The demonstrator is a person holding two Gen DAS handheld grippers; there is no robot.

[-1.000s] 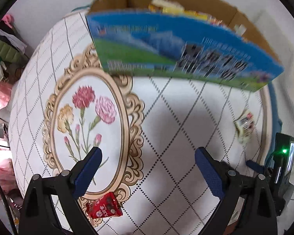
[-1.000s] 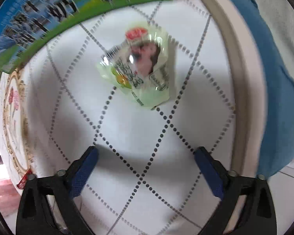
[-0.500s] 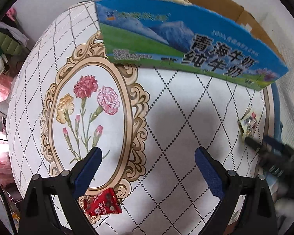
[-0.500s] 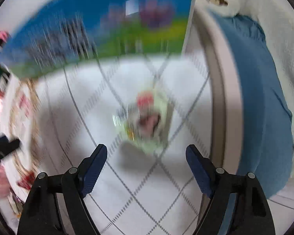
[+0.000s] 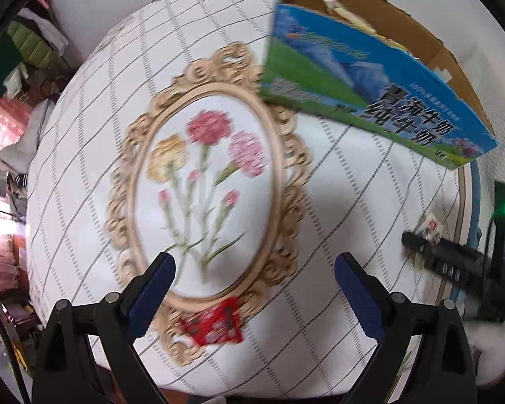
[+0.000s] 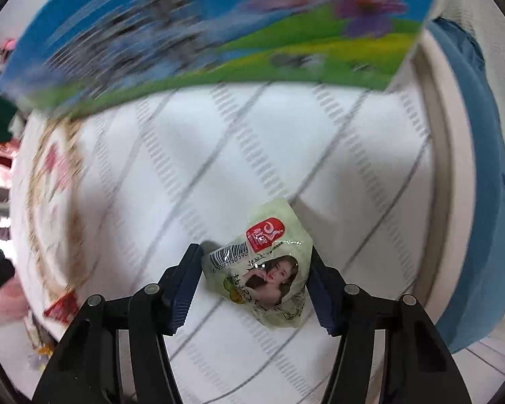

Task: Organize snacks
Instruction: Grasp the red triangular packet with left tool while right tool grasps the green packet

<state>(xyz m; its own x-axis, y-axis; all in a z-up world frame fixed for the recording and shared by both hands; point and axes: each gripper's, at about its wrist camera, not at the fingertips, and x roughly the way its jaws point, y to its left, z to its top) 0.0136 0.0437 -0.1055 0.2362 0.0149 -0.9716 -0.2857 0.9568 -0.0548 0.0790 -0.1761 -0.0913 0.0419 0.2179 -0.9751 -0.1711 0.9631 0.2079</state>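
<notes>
Right wrist view: the green snack packet (image 6: 264,277) sits squarely between my right gripper (image 6: 252,282) fingers, both blue pads touching its sides, so I'm pinching it or on the point of it. It lies near the table's right edge, on the white diamond-patterned cloth (image 6: 286,141), long axis slanting from upper left to lower right across the jaws. The blue-and-green milk carton box (image 6: 219,33) stands straight ahead at the far edge, so I judge the carry runs forward and up over its printed wall. On the left wrist view, my left gripper (image 5: 254,291) is spread wide and holds nothing, hovering above the flower medallion (image 5: 208,181). A red snack packet (image 5: 215,325) lies just below it by the near edge; that one's clearly the left's to take.
</notes>
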